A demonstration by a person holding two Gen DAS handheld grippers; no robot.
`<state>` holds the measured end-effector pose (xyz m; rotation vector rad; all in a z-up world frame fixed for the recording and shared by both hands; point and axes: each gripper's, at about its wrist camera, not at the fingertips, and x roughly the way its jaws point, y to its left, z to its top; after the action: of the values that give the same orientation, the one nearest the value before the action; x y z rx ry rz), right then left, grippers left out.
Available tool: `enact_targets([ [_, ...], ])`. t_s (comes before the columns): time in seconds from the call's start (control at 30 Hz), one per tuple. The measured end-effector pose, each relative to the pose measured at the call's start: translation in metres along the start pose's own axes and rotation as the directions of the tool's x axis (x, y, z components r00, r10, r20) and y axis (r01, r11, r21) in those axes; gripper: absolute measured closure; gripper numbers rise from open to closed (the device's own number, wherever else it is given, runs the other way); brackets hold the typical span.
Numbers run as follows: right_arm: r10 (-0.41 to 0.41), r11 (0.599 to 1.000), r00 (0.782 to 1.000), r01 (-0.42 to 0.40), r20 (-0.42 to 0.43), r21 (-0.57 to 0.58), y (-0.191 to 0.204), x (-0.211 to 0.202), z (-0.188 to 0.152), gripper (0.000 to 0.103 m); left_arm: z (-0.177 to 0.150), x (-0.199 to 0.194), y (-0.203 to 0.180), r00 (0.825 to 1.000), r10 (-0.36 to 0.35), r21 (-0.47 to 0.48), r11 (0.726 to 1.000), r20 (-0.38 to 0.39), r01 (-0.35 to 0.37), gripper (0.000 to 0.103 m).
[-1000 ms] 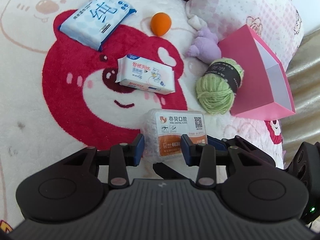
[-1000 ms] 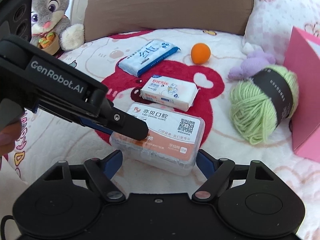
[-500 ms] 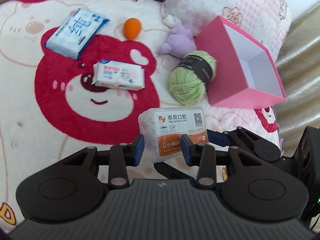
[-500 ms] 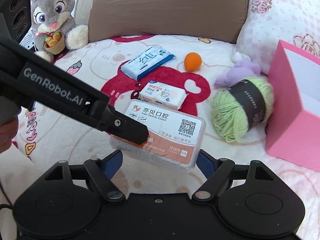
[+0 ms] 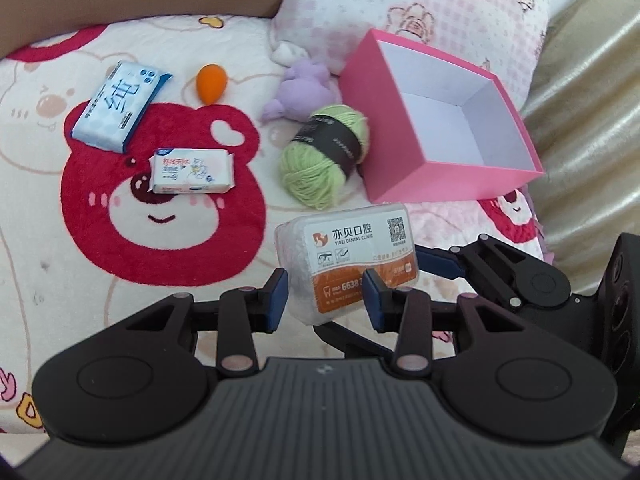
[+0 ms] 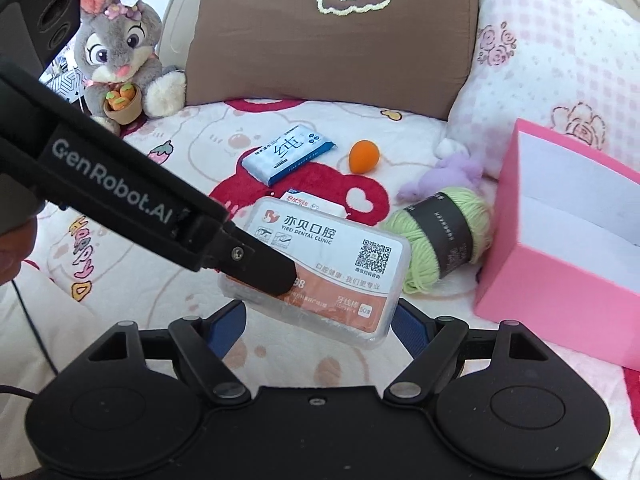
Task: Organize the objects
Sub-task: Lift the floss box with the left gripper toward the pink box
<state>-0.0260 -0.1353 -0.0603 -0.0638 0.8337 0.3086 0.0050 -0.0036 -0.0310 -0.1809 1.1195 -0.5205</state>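
Both tongs, left (image 5: 325, 300) and right (image 6: 318, 326), grip the dental floss-pick box (image 5: 352, 256), now lifted higher, pink box (image 5: 404, 160) closer ahead.

Held above the bed (image 5: 48, 280), nearest the cameras: floss box (image 5: 352, 256), crosswise between left claw (image 5: 326, 300) and right claw (image 6: 320, 322). Beyond it, yarn ball (image 5: 320, 160) touching open box (image 5: 448, 120) on its right. Behind yarn, plush toy (image 5: 296, 88). Further left, small tissue pack (image 5: 191, 166); behind that, larger pack (image 5: 120, 106) and egg-shaped sponge (image 5: 212, 83).
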Motion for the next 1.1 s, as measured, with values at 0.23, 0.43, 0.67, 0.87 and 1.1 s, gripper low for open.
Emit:
enact_targets([
  [0.23,0.006,1.0,1.0,-0.006,-0.009,0.017,-0.015,-0.027,-0.001,0.02,0.002,-0.008,-0.035,1.0,0.02,0.051,0.999,-0.012,-0.019,0.064],
  [0.43,-0.022,1.0,0.999,0.023,-0.024,0.016,-0.024,-0.043,-0.001,0.02,0.006,-0.01,-0.058,1.0,0.01,0.061,0.998,-0.016,-0.009,0.064],
  [0.67,-0.034,0.999,0.999,0.034,-0.014,0.027,-0.045,-0.066,-0.005,0.02,0.01,-0.01,-0.096,1.0,0.014,0.119,0.993,-0.011,-0.013,0.064],
  [0.87,-0.039,0.998,0.999,0.038,0.005,0.042,-0.066,-0.087,-0.01,0.02,0.014,-0.008,-0.128,1.0,0.021,0.16,0.987,-0.004,-0.02,0.064],
  [1.1,-0.062,0.997,0.997,0.06,0.043,0.055,-0.081,-0.105,-0.01,0.02,0.022,-0.009,-0.151,1.0,0.019,0.179,0.984,0.013,-0.021,0.064],
])
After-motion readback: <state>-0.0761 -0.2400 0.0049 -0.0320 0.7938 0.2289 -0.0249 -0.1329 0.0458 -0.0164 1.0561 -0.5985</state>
